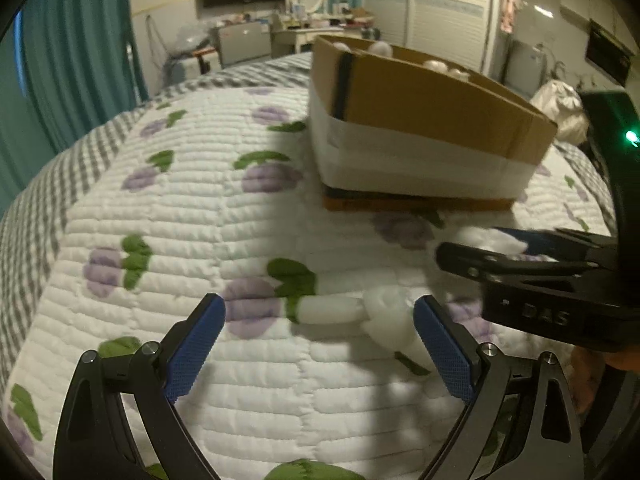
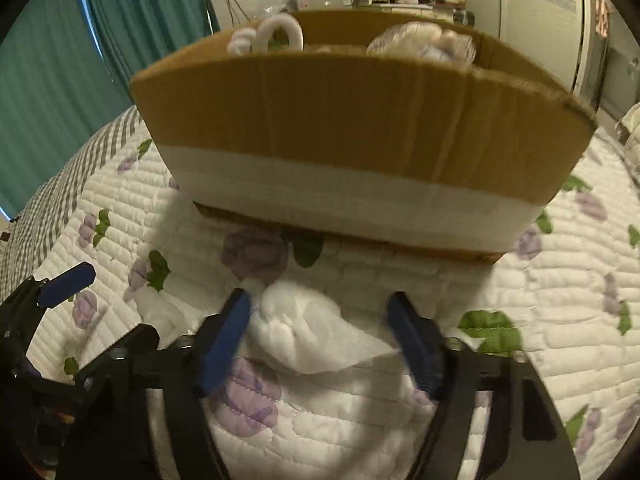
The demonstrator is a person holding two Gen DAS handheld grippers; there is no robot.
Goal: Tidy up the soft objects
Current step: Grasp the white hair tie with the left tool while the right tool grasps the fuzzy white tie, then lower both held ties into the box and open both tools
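Note:
A cardboard box (image 1: 432, 120) with a white band stands on the quilted bed; it also shows in the right wrist view (image 2: 352, 120), with several white soft items inside (image 2: 424, 44). My left gripper (image 1: 320, 340) is open, its blue pads either side of a white knotted soft toy (image 1: 376, 312) lying on the quilt. My right gripper (image 2: 320, 340) is open around a white fluffy soft object (image 2: 308, 332) on the quilt, touching the left pad. The right gripper also shows in the left wrist view (image 1: 520, 256), at the right.
The bed has a white quilt (image 1: 180, 208) with purple flowers and green leaves and a grey checked border. Teal curtains (image 1: 72, 52) hang at the left. A desk, a TV and a wardrobe stand beyond the bed.

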